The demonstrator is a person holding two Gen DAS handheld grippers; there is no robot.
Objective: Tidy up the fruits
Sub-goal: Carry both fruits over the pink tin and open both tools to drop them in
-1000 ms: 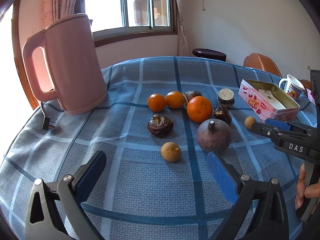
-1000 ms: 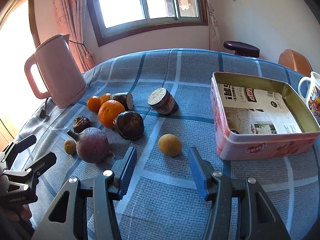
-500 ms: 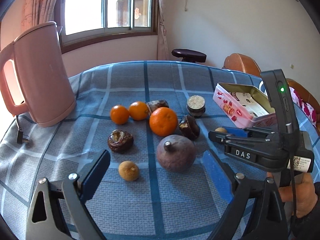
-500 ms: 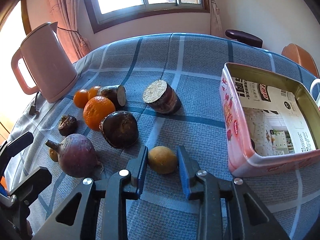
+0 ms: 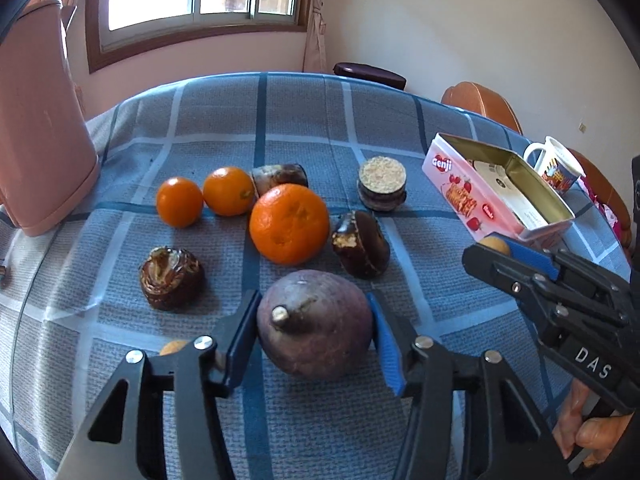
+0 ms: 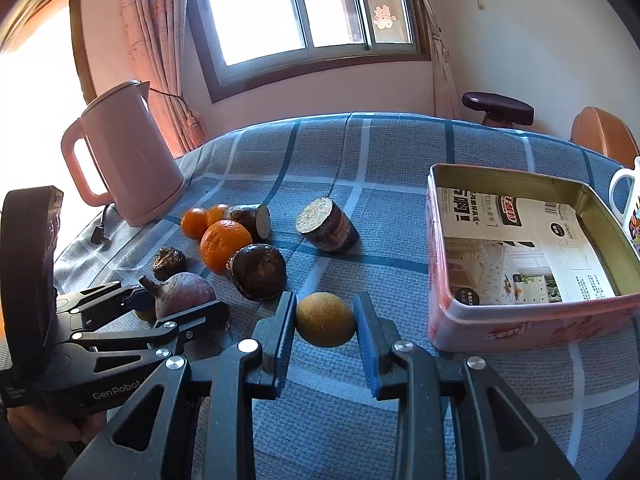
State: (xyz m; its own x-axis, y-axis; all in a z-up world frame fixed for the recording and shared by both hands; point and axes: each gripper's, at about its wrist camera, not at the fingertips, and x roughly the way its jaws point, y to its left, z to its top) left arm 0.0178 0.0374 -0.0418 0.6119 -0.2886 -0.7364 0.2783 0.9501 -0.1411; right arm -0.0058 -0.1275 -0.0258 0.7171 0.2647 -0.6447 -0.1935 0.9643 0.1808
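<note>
My left gripper point(image 5: 312, 328) is shut on a big purple round fruit point(image 5: 314, 322) that rests on the blue checked tablecloth. My right gripper point(image 6: 325, 320) is shut on a small tan round fruit point(image 6: 325, 319), held near the pink Genji tin point(image 6: 500, 320). The right gripper point(image 5: 512, 256) also shows in the left wrist view, beside the tin point(image 5: 460, 188). A large orange point(image 5: 289, 223), two small oranges point(image 5: 179, 201), dark brown fruits point(image 5: 362, 244) and a cut cylinder piece point(image 5: 382, 184) lie behind. Another tan fruit point(image 5: 173, 347) sits half hidden behind my left finger.
A pink kettle point(image 6: 128, 156) with its cord stands at the far left. A white mug point(image 5: 554, 164) stands behind the open tin, whose floor holds a printed paper point(image 6: 520, 248). Chairs and a stool point(image 6: 498, 108) stand past the round table's far edge.
My left gripper moved forward and closed on the purple fruit. My right gripper closed on the tan fruit and lifted it slightly toward the tin.
</note>
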